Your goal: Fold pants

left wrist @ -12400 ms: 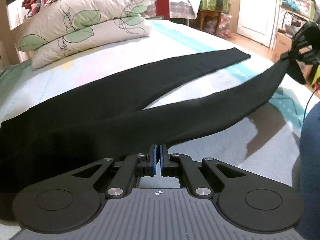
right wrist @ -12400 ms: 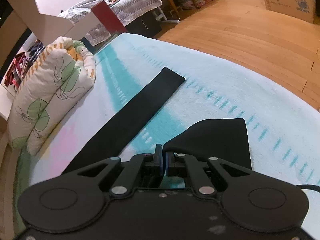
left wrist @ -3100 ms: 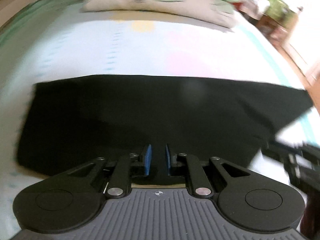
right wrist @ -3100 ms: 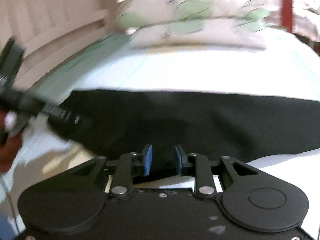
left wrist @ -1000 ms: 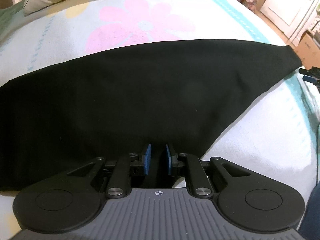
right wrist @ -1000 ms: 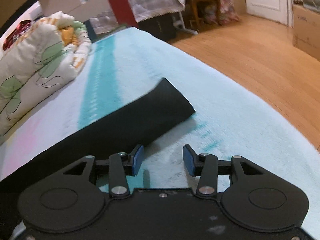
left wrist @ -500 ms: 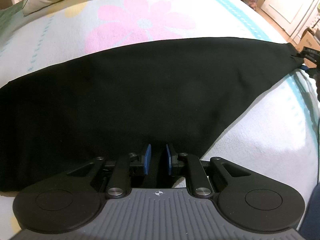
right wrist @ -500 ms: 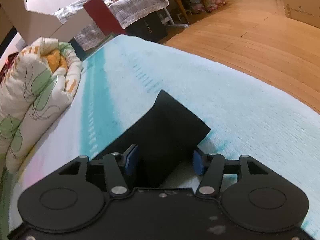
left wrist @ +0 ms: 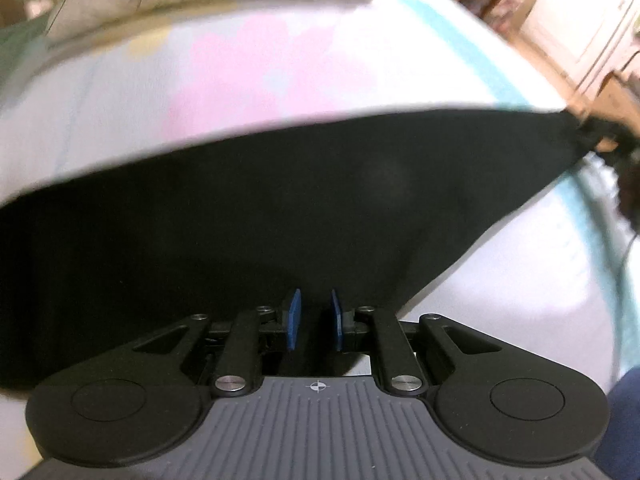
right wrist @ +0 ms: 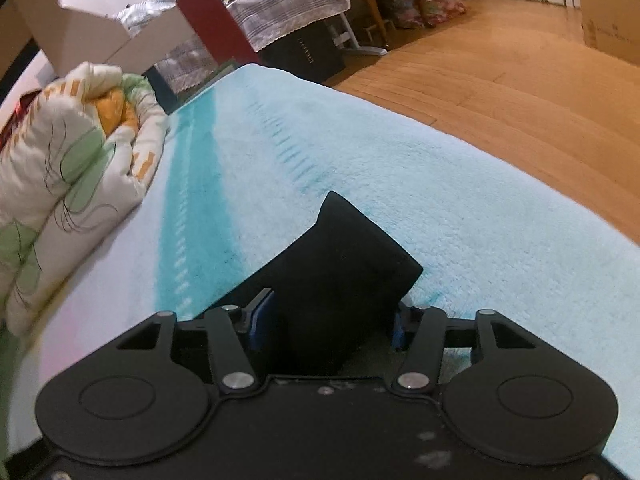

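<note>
The black pants (left wrist: 280, 208) lie folded lengthwise across the bed, waist end at the left and leg ends at the far right. My left gripper (left wrist: 314, 326) sits at the near edge of the pants with its blue pads slightly apart and black cloth between them. In the right wrist view the leg end of the pants (right wrist: 344, 268) lies between the wide-open fingers of my right gripper (right wrist: 326, 320), which are not closed on it. The right gripper also shows at the far right of the left wrist view (left wrist: 608, 136), blurred.
The bed blanket (right wrist: 460, 208) is light blue with teal stripes and a pink flower (left wrist: 256, 64). Floral pillows (right wrist: 68, 156) lie at the head of the bed. Wooden floor (right wrist: 520, 80), a cardboard box (right wrist: 612, 12) and furniture lie beyond the bed edge.
My right gripper has pushed further over the leg end, which now sits deep between its open fingers. The left view has tilted and blurred; its pads stay slightly apart at the pants' edge.
</note>
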{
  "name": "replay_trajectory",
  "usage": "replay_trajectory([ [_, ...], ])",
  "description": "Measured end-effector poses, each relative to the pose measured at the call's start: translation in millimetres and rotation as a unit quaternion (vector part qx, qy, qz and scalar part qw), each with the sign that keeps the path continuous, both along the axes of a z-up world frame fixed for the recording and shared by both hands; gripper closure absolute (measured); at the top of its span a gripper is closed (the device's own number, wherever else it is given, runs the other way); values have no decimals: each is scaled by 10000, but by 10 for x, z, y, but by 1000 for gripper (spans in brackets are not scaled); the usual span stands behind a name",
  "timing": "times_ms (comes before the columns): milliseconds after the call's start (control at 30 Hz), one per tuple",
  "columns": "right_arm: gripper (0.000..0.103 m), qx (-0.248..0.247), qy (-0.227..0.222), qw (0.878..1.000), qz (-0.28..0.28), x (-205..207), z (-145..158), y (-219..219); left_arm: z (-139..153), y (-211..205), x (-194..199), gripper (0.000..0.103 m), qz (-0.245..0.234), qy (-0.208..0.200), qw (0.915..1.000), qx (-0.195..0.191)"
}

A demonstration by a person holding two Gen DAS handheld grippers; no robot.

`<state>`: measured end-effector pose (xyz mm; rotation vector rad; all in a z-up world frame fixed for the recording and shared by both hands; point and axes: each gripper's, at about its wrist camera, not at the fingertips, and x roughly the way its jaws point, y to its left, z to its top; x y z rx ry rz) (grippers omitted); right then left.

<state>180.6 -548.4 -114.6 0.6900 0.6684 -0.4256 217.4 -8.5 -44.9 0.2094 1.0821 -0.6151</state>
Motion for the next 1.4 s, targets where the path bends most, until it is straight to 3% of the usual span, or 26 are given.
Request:
replay_trajectory([
  [67, 84, -209, 151, 9997, 14, 1, -5, 4, 166, -271, -52, 87, -291, -191, 9993, -118],
  [133, 95, 23, 19, 9999, 114, -20, -29, -44, 282, -610, -98, 87, -603, -303, 9974, -268],
  [233, 95, 43, 48, 9999, 92, -6, -20, -55, 331, -1171, -118, 87, -984, -289, 9930, -592],
  [367, 95, -138, 94, 9997, 204, 12, 21, -14, 215, -1906, -152, 87, -1322, -325, 9882, -708],
  [600, 95, -91, -37, 9996, 280, -44, 75, -38, -131, -2548, 80, 87, -1416, -143, 9871, -739],
  [867, 95, -266, -188, 9987, 392, -59, 219, 27, -417, -2638, 263, 87, -1269, 193, 9899, -597],
  [1067, 95, -699, -341, 9948, 661, -76, 492, 247, -389, -2577, 421, 88, -942, 295, 9920, -793],
  [1233, 95, -1306, -617, 9820, 1218, -83, 844, 745, -308, -2367, 582, 88, -508, 266, 9944, -887],
  [1400, 95, -1752, -850, 9628, 1873, -46, 1028, 1468, -141, -1770, 774, 88, 38, 293, 9928, -1164],
])
